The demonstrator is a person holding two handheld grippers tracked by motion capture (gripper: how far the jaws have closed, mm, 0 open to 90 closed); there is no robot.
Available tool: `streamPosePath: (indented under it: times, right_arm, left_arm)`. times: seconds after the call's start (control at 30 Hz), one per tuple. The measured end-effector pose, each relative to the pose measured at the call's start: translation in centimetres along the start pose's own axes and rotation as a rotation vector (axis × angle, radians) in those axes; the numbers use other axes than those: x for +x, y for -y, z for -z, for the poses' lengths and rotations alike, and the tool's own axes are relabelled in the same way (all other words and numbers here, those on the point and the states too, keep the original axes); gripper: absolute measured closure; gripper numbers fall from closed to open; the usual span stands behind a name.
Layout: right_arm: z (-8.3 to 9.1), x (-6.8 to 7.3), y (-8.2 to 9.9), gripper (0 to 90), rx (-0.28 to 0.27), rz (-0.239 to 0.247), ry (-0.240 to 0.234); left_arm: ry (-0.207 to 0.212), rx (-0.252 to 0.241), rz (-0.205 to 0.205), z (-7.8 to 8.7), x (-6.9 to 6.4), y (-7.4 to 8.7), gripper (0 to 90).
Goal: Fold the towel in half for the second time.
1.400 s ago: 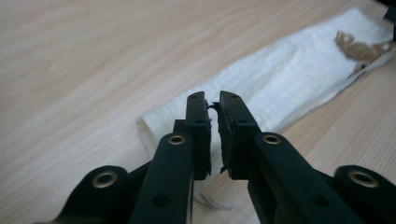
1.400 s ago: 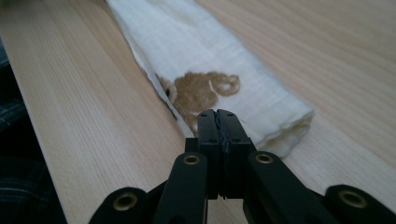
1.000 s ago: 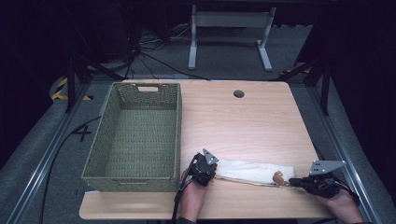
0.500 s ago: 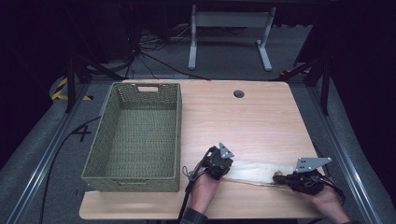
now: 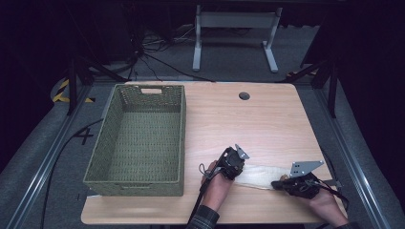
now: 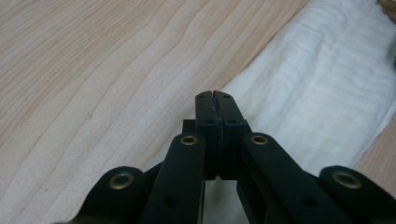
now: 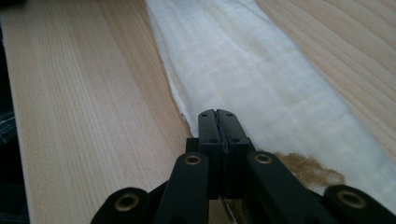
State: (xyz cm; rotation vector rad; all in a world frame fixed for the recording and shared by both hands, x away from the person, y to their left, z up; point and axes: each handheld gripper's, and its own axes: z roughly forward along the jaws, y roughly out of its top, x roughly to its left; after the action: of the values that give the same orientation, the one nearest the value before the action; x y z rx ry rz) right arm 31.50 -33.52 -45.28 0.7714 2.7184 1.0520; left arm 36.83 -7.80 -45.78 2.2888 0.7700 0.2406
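At the near edge of the wooden table [image 5: 267,119], I have both grippers on a long white cloth [image 5: 260,175] that lies stretched across the front right part of the top, between my two hands. L gripper [image 5: 235,167] sits at the cloth's left end, its jaws pressed fully together w/ no gap, apparently pinching the edge, though the tips hide the bite itself; in the left gripper view the cloth [image 6: 317,102] runs away up and to the right. R gripper [image 5: 278,183] is likewise clamped tight at the other end, beside a brownish patch [image 7: 306,170] on the fabric, and the right gripper view shows the cloth [image 7: 252,65] as a flat band running away from the jaws. To do this step well, I judge both pinches must stay firm and the two hands travel together at one height, keeping the band taut enough not to sag or twist but not so hard that an end slips free; if it's bound for the basket, lift clear of the rim first. The green woven basket [image 5: 176,138] stands on the table's left side w/ nothing visible inside, apart from the cloth. A round cable hole [image 5: 244,96] sits near the far edge. Beyond: dark room, grey floor, a metal stand's legs [image 5: 234,40], loose cables.
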Motion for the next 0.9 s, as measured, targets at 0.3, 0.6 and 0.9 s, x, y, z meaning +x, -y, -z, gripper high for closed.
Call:
streamPosePath:
  times: [0.3, 0.6, 0.9]
  right_arm:
    - [-0.2, -1.4, -0.4, 89.9, 0.001, -0.012, 0.039]
    - [-0.8, -2.8, -1.3, 89.9, -0.002, -0.021, 0.056]
    - [-2.2, -5.0, -2.8, 90.0, -0.028, -0.036, 0.016]
  left_arm:
    - [0.009, 0.024, 0.027, 1.1, -0.2, 1.1, 90.0]
    - [0.034, 0.033, 0.035, 2.2, -0.6, 2.2, 90.0]
    - [0.062, 0.034, 0.038, 3.3, -1.9, 3.7, 90.0]
